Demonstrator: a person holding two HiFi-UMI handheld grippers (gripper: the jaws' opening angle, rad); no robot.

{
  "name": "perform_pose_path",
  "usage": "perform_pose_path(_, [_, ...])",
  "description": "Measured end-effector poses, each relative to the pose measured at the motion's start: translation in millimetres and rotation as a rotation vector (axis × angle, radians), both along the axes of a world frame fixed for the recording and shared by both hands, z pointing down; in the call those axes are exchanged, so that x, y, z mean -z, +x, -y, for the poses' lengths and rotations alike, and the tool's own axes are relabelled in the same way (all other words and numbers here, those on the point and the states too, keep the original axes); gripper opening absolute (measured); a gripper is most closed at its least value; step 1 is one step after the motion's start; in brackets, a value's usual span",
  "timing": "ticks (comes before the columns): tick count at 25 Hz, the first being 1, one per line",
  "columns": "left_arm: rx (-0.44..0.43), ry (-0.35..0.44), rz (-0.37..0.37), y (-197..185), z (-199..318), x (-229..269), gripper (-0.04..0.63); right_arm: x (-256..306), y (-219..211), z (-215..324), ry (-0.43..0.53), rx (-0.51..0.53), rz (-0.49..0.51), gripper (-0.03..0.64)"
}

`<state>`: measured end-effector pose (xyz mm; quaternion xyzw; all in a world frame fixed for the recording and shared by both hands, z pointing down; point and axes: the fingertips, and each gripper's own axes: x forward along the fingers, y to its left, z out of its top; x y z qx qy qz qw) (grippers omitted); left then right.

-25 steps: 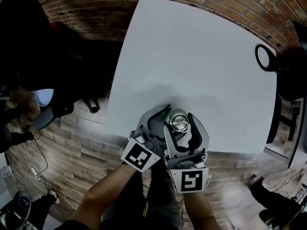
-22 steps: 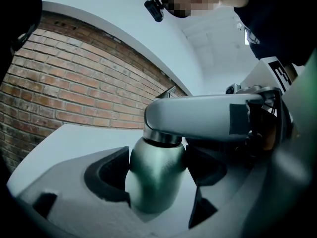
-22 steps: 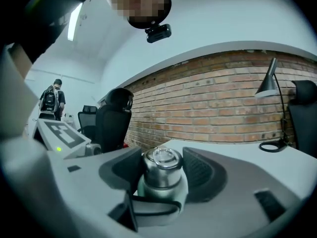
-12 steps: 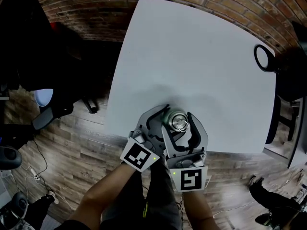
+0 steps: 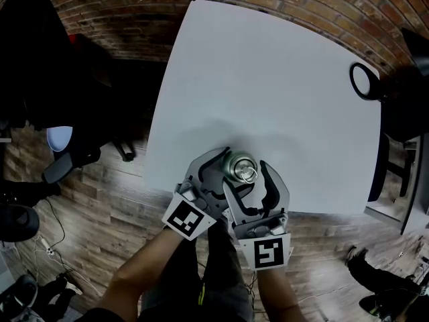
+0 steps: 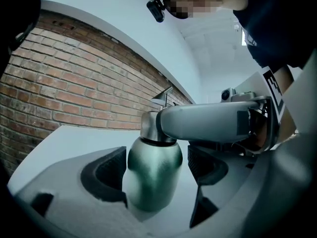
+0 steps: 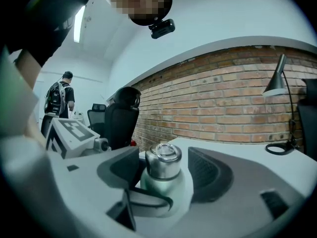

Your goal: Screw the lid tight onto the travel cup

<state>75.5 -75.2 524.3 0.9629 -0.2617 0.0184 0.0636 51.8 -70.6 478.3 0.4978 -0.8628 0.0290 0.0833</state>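
The green metal travel cup (image 6: 153, 177) stands upright on the white table (image 5: 268, 79), close to the edge nearest the person. The left gripper (image 6: 156, 170) is clamped level round its rounded body. The right gripper (image 7: 164, 168) comes in from beside it, jaws standing either side of the silver screw lid (image 7: 162, 160); they have just been opening, and a gap shows at each pad.
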Motion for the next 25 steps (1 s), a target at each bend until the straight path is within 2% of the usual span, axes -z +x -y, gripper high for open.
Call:
perform_pose_path(9, [0.007,0.051,0.01,-20,-6,16,0.367,11,21,-11,-0.004,-0.046,-0.018,0.287])
perform_pose_path(10, [0.014,0.041,0.007,-24,-7,17,0.367,12,23,-12,-0.01,-0.052,-0.022,0.287])
perform_pose_path(14, [0.064,-0.085,-0.028,-41,-18,21,0.367,19,35,-21,-0.041,-0.091,-0.03,0.287])
perform_pose_path(18, [0.083,-0.104,-0.006,-54,-30,29,0.365,37,46,-30,-0.042,-0.12,-0.038,0.28])
perform_pose_path(19, [0.09,-0.114,-0.002,-57,-32,30,0.357,42,47,-33,-0.04,-0.115,-0.044,0.251])
perform_pose_path(20, [0.094,-0.123,0.003,-60,-34,32,0.321,46,48,-35,-0.039,-0.109,-0.051,0.205])
perform_pose_path(21, [0.095,-0.125,0.011,-62,-35,34,0.261,50,50,-37,-0.039,-0.105,-0.06,0.188])
perform_pose_path(25, [0.086,-0.105,0.034,-67,-37,48,0.149,66,68,-41,-0.05,-0.133,-0.089,0.157])
